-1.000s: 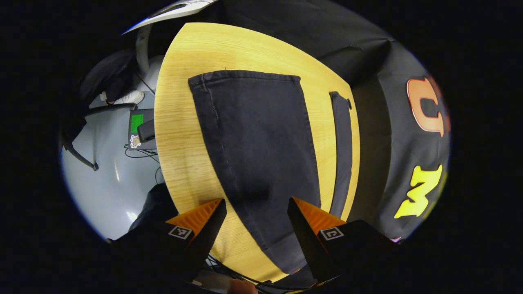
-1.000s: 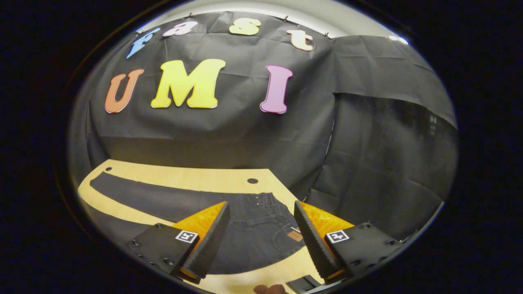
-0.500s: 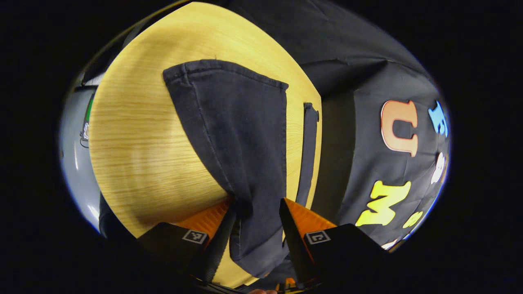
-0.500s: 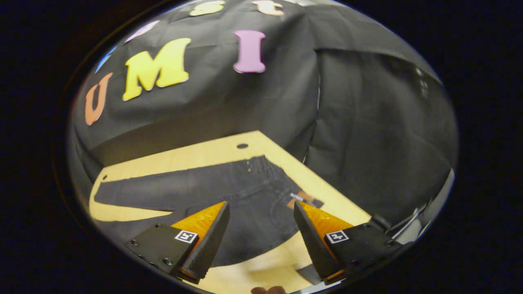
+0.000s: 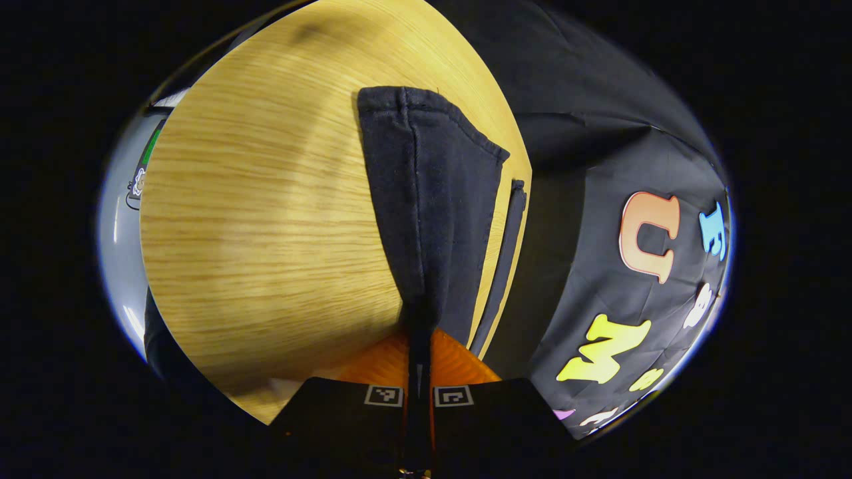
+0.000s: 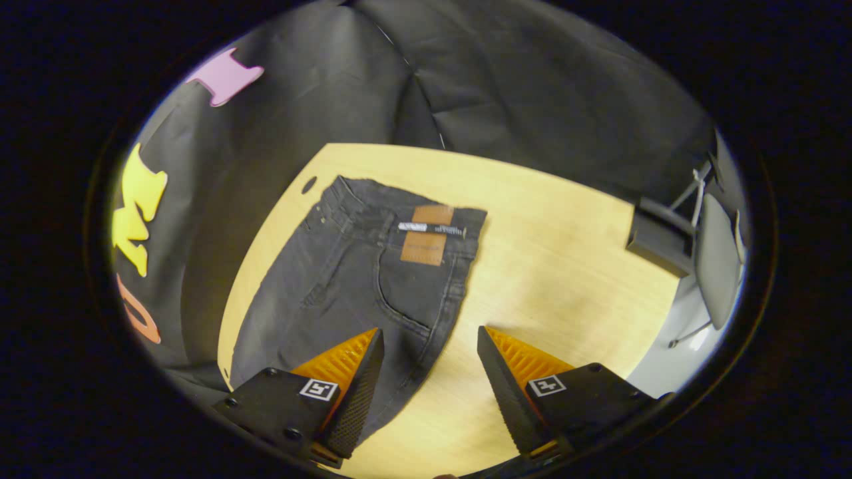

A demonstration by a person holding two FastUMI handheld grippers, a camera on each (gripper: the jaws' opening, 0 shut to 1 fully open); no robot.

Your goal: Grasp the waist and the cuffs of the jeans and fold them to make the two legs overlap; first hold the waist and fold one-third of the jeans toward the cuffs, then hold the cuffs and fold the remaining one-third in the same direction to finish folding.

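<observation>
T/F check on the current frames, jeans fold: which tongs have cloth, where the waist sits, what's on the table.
1. The left tongs are closed on a leg of the jeans. True.
2. The right tongs are clamped on the waistband. False: they are open, above the jeans' near edge, gripping nothing.
3. A brown patch shows at the waist, in the right gripper view. True.
4. The jeans hang off the table. False: the waist part lies flat on the wood.
5. The second leg lies stacked on the gripped one. False: it lies apart, with bare wood between.
</observation>
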